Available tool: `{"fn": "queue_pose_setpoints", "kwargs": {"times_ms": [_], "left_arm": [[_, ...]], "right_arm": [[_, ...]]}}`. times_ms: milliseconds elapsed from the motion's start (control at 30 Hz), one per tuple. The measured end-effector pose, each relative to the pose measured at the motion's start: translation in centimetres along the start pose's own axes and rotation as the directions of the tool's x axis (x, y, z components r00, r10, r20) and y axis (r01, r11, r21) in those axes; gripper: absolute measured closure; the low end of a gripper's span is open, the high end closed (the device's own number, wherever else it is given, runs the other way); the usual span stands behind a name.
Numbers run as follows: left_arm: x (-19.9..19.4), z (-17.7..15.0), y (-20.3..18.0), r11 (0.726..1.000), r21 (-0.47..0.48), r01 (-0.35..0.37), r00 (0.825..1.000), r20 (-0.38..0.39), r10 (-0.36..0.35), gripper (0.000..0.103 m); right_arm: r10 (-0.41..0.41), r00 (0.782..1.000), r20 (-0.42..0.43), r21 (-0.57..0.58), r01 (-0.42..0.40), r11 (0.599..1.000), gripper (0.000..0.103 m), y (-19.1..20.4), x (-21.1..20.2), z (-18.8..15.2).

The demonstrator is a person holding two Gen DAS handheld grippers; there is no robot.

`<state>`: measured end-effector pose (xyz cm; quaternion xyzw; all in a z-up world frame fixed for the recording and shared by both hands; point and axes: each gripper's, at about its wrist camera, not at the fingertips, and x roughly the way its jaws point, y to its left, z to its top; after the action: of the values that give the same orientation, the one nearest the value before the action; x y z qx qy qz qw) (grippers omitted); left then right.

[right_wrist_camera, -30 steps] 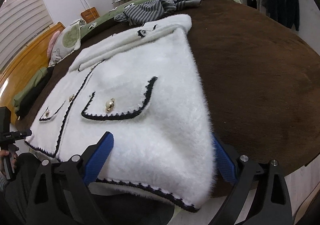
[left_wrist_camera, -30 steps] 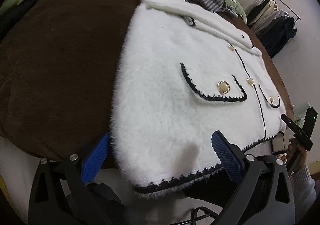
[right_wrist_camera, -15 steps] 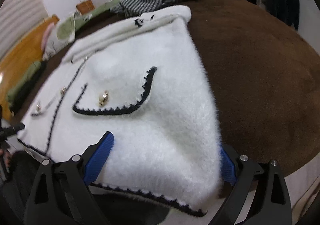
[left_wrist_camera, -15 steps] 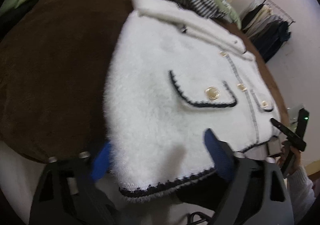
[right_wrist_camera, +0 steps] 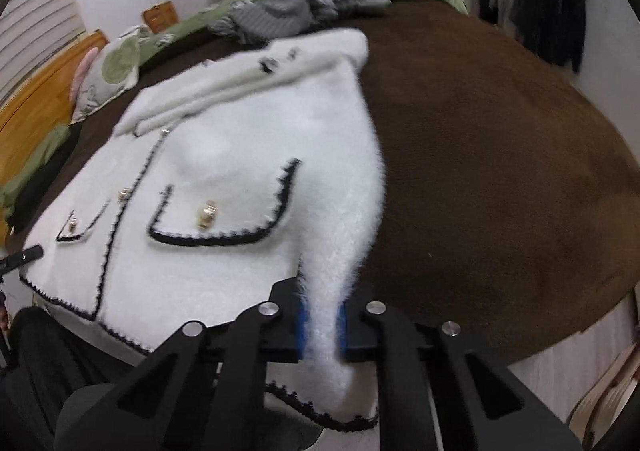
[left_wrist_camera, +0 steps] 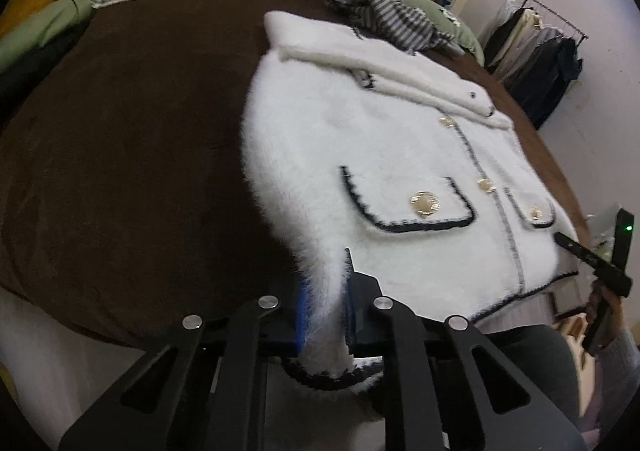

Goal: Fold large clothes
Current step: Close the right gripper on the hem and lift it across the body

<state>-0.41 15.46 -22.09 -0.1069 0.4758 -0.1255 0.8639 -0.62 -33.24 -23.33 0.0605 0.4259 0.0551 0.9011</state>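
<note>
Here the white fuzzy jacket lies front-up on the brown blanket of the bed, its black-trimmed hem hanging off the near edge, and each of the tongs pinches one hem corner: the left tongs clamp the left corner between their blue pads, the right tongs the right corner. No brand or writing can be read on it. Both tongs point along the jacket toward its collar, level with the bed's edge.

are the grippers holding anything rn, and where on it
Both grip the white fuzzy jacket near its black-trimmed bottom hem: the left gripper pinches one corner, the right gripper the opposite corner.
</note>
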Motion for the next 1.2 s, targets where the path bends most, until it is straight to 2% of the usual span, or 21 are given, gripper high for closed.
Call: {"fn": "queue_pose_setpoints", "kwargs": {"times_ms": [67,233,300,367,633,833,933,1067,1200], "left_arm": [[-0.1,0.5,0.0,0.998,-0.018,0.059,0.998,-0.005,-0.059,0.088],[-0.4,1.0,0.6,0.988,-0.083,0.130,0.991,-0.010,-0.131,0.088],[-0.9,0.9,0.6,0.994,-0.055,0.094,0.996,-0.001,-0.094,0.089],[-1.4,0.5,0.7,0.996,-0.039,0.077,0.997,-0.003,-0.078,0.089],[-3.1,-0.1,1.8,0.996,-0.043,0.081,0.997,0.003,-0.081,0.092],[-2.7,0.3,2.2,0.996,-0.041,0.081,0.997,-0.006,-0.082,0.092],[-2.2,0.5,2.6,0.992,-0.072,0.100,0.995,-0.009,-0.101,0.092],[-2.8,1.7,2.5,0.986,-0.104,0.128,0.992,0.004,-0.128,0.092],[-4.1,5.1,1.2,0.987,-0.081,0.142,0.989,0.052,-0.138,0.092]], "right_arm": [[0.026,1.000,-0.010,0.008,-0.026,1.000,0.092,0.4,0.0,0.2],[0.058,0.998,0.006,0.029,-0.058,0.998,0.093,0.9,-1.3,0.7],[0.081,0.997,0.016,0.032,-0.082,0.996,0.093,1.4,-2.3,0.8],[0.066,0.998,0.020,-0.010,-0.066,0.998,0.093,2.5,-3.2,0.8],[0.070,0.997,0.027,-0.037,-0.069,0.997,0.093,4.1,-5.6,0.5],[0.044,0.999,0.001,-0.009,-0.044,0.999,0.093,3.8,-4.4,0.1],[0.023,1.000,0.000,0.006,-0.023,1.000,0.093,3.5,-4.2,0.3],[0.015,1.000,0.020,0.012,-0.016,1.000,0.093,3.8,-5.3,1.7],[0.006,0.998,0.069,-0.003,-0.005,1.000,0.093,4.1,-6.7,5.3]]}}
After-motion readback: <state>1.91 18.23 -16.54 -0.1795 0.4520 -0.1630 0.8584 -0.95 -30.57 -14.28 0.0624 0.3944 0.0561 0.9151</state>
